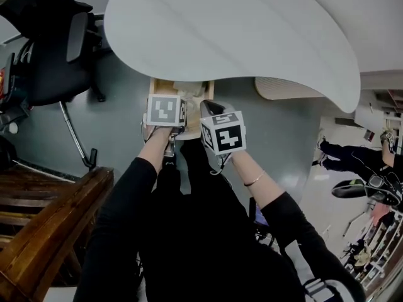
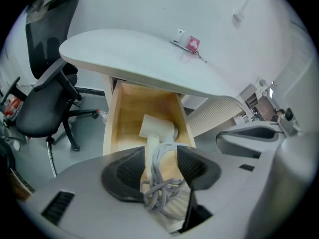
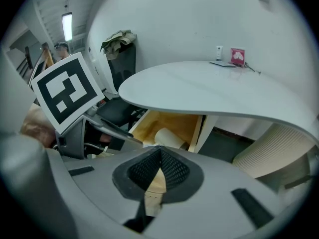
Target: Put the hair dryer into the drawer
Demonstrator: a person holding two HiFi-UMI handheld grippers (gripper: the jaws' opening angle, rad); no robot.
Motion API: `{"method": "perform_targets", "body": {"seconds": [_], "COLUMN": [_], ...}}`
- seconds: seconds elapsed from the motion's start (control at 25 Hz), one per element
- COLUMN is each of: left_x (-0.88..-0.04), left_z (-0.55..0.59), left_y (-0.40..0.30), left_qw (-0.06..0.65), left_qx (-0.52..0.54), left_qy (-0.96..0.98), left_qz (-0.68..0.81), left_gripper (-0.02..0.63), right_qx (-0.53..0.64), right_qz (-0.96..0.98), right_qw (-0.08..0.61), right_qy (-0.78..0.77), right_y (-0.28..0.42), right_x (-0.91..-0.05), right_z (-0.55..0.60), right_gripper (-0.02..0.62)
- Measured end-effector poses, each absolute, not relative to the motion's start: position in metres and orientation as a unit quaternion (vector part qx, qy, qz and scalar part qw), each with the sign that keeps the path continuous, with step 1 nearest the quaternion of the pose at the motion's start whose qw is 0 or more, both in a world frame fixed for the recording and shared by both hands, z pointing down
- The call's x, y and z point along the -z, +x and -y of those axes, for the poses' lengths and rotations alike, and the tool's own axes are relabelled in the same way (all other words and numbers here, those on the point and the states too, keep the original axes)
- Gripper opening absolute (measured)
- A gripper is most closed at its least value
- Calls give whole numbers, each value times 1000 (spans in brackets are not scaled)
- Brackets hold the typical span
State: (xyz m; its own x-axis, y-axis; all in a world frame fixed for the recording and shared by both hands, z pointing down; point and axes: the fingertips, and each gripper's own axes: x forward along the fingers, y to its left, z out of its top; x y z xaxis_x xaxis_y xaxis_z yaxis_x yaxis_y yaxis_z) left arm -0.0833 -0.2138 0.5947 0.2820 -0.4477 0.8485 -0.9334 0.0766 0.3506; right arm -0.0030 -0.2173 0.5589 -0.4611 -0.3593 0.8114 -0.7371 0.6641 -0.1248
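Hair dryer (image 2: 158, 127) in drawer (image 2: 112, 128); left tool (image 2: 160, 158) seemingly gripping handle, own view only; right tool (image 3: 159, 153) closed.

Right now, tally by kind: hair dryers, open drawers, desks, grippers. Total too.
hair dryer: 1
open drawer: 1
desk: 1
grippers: 2 (left gripper, right gripper)
Total: 5

Long black sleeves (image 1: 119, 219), a thin bracelet (image 1: 254, 180) — the left gripper (image 2: 160, 156) and right gripper (image 3: 159, 156) are pale grey, each bearing a black-and-white marker cube (image 1: 165, 110).
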Motion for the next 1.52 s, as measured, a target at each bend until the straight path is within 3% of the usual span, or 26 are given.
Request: {"method": "perform_targets", "body": {"seconds": [0.28,0.4,0.48,0.84,1.52], "left_x": [-555,-541,-535,-508,-403], "left_z": [216,214,211,192,156], "left_y": [-97,-110,-114,-120,-124], "left_qw": [451,425,418,381,219], "left_qx": [-191,-179,-170,-141,-60], "left_qy": [655,656,659,698,786], "left_qz": [575,597,601,590,575], "left_gripper": [141,46,23,9,9], "right_qx": [-236,-237,-235,-230,-207], "right_qz": [828,832,835,846,867], "right_qw": [368,353,344,308,219], "right_qy": [351,357,360,369,397], "right_y": [-3,-1,-1,2,17], "right_x": [-531,-520,-514,-492,-418], "right_z": [213,211,209,192,172], "right_gripper": [5,5,5,5,5]}}
